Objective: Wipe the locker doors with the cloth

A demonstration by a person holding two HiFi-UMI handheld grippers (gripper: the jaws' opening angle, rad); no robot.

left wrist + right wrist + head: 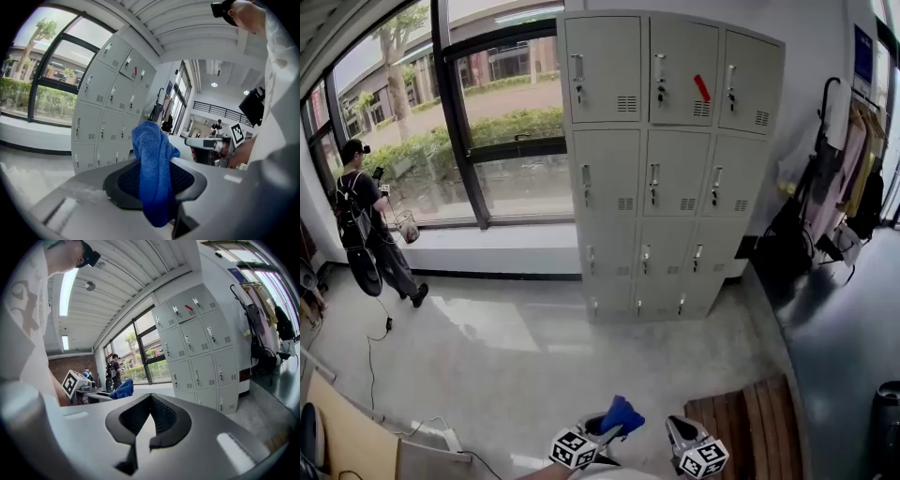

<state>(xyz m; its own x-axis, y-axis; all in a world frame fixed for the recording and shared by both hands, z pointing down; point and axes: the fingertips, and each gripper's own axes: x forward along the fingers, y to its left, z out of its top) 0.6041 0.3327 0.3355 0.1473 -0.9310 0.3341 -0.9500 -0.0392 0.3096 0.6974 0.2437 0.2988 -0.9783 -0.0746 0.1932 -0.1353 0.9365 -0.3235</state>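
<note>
Left gripper: jaws clamped on the blue cloth. The cloth is bunched between the pads, with one end sticking up past the tips and the other hanging below.

Right gripper: jaws drawn together, tips meeting, nothing between them.

Both grippers are low in the head view, well back from the locker bank, with open grey floor between. The cloth is well apart from the lockers and touches no door.

The locker bank is pale grey, three columns by four rows, and stands against the wall. All its doors look closed. A red tag sits on the top middle door.

- Left of the lockers: a big window with greenery outside.
- Further left of the lockers: a person in dark clothes stands near the glass.
- Right of the lockers: a rack of hanging clothes and bags.
- In front of the lockers, just right of the right gripper: a brown slatted wooden piece on the floor.
</note>
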